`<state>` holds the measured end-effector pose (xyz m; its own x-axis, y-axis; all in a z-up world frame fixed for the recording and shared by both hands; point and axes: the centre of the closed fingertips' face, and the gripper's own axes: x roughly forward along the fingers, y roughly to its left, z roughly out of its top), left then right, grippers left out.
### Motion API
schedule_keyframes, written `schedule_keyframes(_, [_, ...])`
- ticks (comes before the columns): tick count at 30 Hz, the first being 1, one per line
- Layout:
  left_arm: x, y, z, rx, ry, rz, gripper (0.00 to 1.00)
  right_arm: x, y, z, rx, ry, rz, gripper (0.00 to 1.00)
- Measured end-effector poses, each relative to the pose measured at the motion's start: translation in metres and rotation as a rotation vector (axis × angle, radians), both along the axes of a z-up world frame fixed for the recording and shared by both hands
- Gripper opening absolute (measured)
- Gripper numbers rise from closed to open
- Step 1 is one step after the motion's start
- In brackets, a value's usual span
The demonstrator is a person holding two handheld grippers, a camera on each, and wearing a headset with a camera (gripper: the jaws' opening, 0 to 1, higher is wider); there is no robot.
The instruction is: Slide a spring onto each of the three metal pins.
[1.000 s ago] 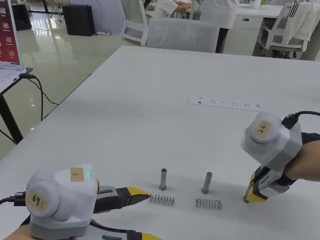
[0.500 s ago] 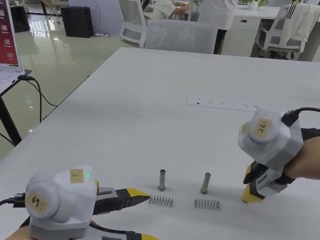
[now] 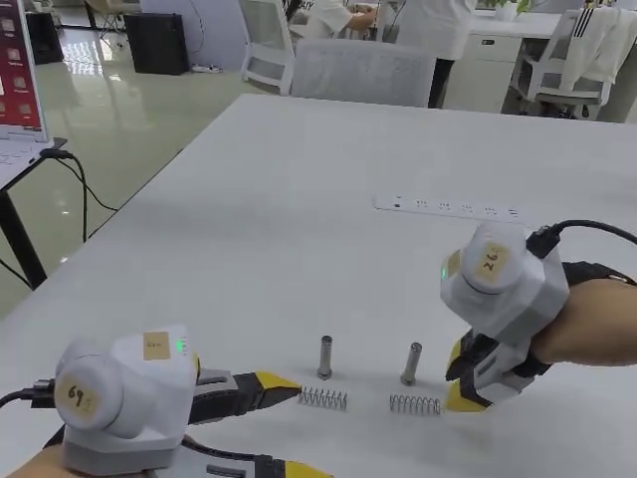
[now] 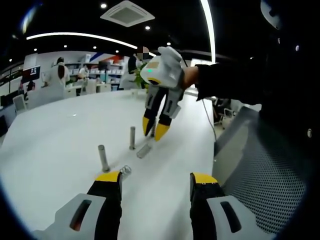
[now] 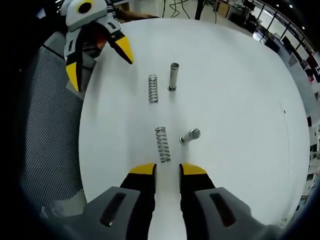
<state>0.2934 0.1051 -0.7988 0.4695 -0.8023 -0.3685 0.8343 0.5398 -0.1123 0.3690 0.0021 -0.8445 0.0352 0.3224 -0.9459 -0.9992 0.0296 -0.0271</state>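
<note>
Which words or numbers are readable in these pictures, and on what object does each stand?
"69": handwritten round sticker on the left hand-held gripper.
"26": handwritten round label on the right hand-held gripper.
Small square sticker and laptop screen: too blurred to read.

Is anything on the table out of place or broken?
Nothing broken or spilled. In the head view the left pin and right pin stand upright; the left spring and right spring lie flat beside them. Oddity: I count two pins, the task names three.
</note>
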Motion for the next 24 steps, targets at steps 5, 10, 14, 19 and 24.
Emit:
schedule_keyframes(5, [-0.001, 0.0, 0.0, 0.002, 0.003, -0.003, 0.48, -0.002, 0.005, -0.008, -0.006, 0.004, 0.013, 0.13])
schedule_keyframes(10, [-0.001, 0.0, 0.0, 0.002, 0.003, -0.002, 0.48, -0.003, 0.007, -0.016, -0.019, 0.008, 0.029, 0.11])
schedule_keyframes(14, [-0.001, 0.0, 0.0, 0.002, 0.003, -0.002, 0.47, -0.003, 0.007, -0.019, -0.024, 0.011, 0.033, 0.1])
schedule_keyframes(19, [0.0, -0.001, 0.001, 0.0, 0.002, -0.001, 0.47, -0.003, 0.006, -0.022, -0.037, 0.009, 0.045, 0.09])
schedule_keyframes(24, [0.0, -0.001, 0.001, -0.001, 0.003, -0.002, 0.46, -0.003, 0.005, -0.023, -0.036, 0.006, 0.048, 0.08])
